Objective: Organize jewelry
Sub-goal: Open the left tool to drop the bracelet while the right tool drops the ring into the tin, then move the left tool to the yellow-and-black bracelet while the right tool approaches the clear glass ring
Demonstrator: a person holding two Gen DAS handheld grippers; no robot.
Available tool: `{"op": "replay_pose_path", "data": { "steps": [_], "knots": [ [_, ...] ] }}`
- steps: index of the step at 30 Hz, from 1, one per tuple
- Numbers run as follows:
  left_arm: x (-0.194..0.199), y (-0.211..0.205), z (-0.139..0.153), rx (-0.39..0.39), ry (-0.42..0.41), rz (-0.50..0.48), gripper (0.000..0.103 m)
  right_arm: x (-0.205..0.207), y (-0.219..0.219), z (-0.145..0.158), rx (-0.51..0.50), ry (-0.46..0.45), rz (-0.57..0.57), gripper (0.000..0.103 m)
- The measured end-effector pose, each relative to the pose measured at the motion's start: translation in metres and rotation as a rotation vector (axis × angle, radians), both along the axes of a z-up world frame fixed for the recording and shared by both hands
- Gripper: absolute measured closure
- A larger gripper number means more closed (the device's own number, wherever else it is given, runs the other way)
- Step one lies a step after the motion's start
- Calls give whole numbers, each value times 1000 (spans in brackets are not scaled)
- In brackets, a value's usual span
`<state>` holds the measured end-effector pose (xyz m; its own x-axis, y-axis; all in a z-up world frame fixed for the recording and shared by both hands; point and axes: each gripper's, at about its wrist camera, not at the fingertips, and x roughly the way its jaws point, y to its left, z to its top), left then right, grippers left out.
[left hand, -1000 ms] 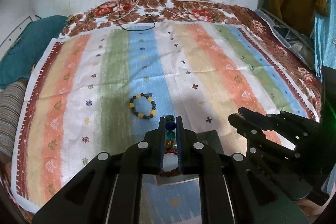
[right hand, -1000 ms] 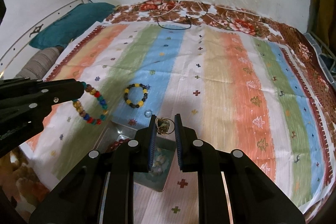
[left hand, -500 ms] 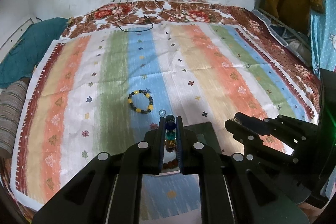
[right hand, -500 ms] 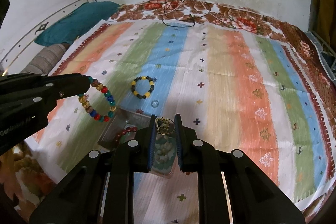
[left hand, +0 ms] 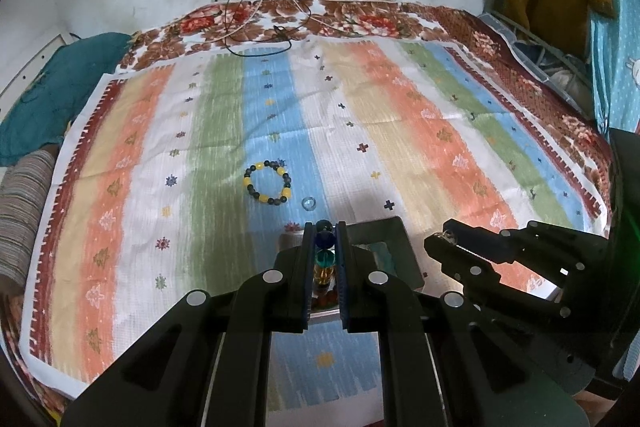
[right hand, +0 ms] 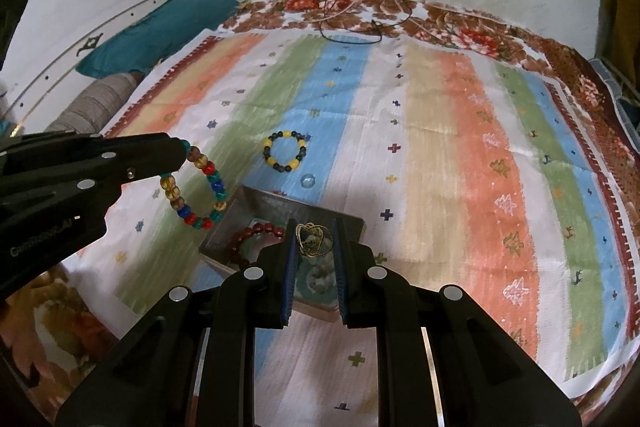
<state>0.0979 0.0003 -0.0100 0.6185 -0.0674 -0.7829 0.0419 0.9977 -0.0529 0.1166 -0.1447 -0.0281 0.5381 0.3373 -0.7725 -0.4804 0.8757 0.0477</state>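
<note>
My left gripper [left hand: 324, 231] is shut on a multicoloured bead bracelet [left hand: 324, 259], which hangs from its tip in the right wrist view [right hand: 200, 187], just left of a grey metal tray [right hand: 280, 205]. My right gripper [right hand: 314, 233] is shut on a small gold wire ornament [right hand: 311, 238] above the tray. The tray holds a dark red bead bracelet [right hand: 250, 237] and a pale green bead piece [right hand: 320, 275]. A yellow-and-black bead bracelet [left hand: 267, 183] and a small clear gem [left hand: 308, 203] lie on the striped cloth beyond the tray.
The striped cloth [left hand: 400, 131] covers a bed with a floral blanket [left hand: 360, 19] at the far edge. Charger cables [left hand: 256, 39] trail from a wall socket. A teal pillow [right hand: 160, 31] and a striped bolster [right hand: 92, 103] lie at the left.
Both grippers have risen and drawn back from the cloth with their loads, so the tray and the yellow-and-black bracelet look farther off. More of the tray shows under the right gripper.
</note>
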Motion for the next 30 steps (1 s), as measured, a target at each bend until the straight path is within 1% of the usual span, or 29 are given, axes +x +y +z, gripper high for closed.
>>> {"op": "replay_pose_path", "data": {
  "steps": [2,4,5,6,8,10,12,13,15,17,19,21,23,27,30],
  "knots": [
    [0,0,-1,19,2,6,93,2,1,-3,8,16,5,84],
    [1,4,0,17,1,26,90,4,1,-5,3,23,4,73],
    [2,8,2,19,-4,46,79,5,1,-5,0,22,2,62],
    [2,13,4,18,-13,65,72,5,1,-5,-3,18,-1,59],
    [5,24,6,-1,-15,104,70,6,1,-5,-6,17,-10,58],
    [8,34,5,-31,-2,133,64,8,0,-5,-6,19,-15,52],
    [13,43,3,-56,13,153,54,12,0,-5,-7,22,-19,48],
    [15,45,3,-63,17,159,51,14,0,-5,-8,24,-20,48],
    [20,51,1,-77,29,172,42,17,2,-5,-9,26,-21,44],
    [26,55,-2,-83,41,183,37,21,3,-5,-8,27,-19,43],
    [33,58,-4,-81,53,195,34,26,5,-5,-5,35,-15,40],
    [39,58,-6,-80,62,193,27,30,8,-5,-5,38,-17,36],
    [44,58,-7,-76,66,189,23,34,9,-4,-4,36,-16,34],
    [53,62,-11,-52,76,199,17,39,12,-2,-9,14,-18,25],
    [62,74,-16,-60,95,229,14,46,17,-2,-27,3,-12,24]
  ]
}}
